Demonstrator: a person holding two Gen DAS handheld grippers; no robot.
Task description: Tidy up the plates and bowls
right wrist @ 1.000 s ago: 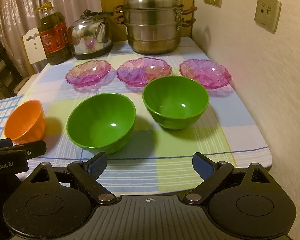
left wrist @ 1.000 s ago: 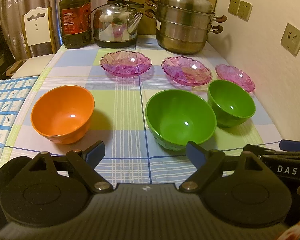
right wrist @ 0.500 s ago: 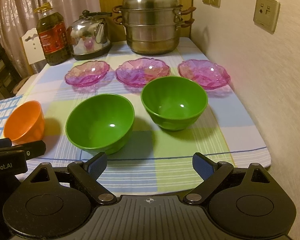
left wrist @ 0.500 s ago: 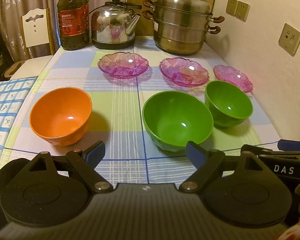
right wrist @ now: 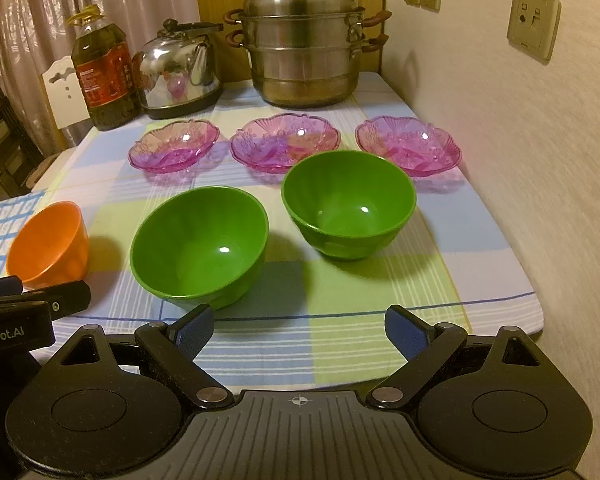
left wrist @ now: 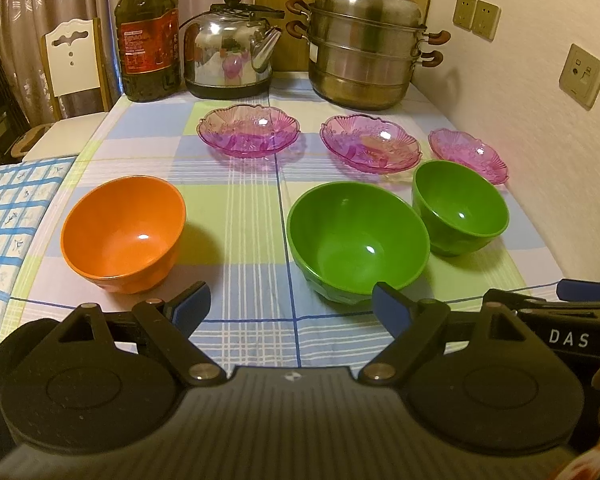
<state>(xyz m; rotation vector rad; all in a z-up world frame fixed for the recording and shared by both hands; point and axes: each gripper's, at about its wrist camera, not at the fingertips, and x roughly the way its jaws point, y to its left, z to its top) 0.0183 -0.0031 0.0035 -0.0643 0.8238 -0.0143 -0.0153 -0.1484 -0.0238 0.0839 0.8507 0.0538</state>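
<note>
On the checked tablecloth stand an orange bowl, a green bowl in the middle and a second green bowl to its right. Behind them lie three pink glass plates in a row: left, middle, right. My left gripper hovers open over the table's near edge, nothing between its fingers. My right gripper is open too, close to the near green bowl; the far green bowl and the orange bowl also show there.
At the back stand an oil bottle, a steel kettle and a stacked steel steamer pot. A wall with sockets borders the table on the right. A white chair and a blue checked cloth are at the left.
Both grippers have drawn back and risen slightly, so the bowls and plates sit a little farther off. Nothing on the table moved, and both grippers stayed open.
</note>
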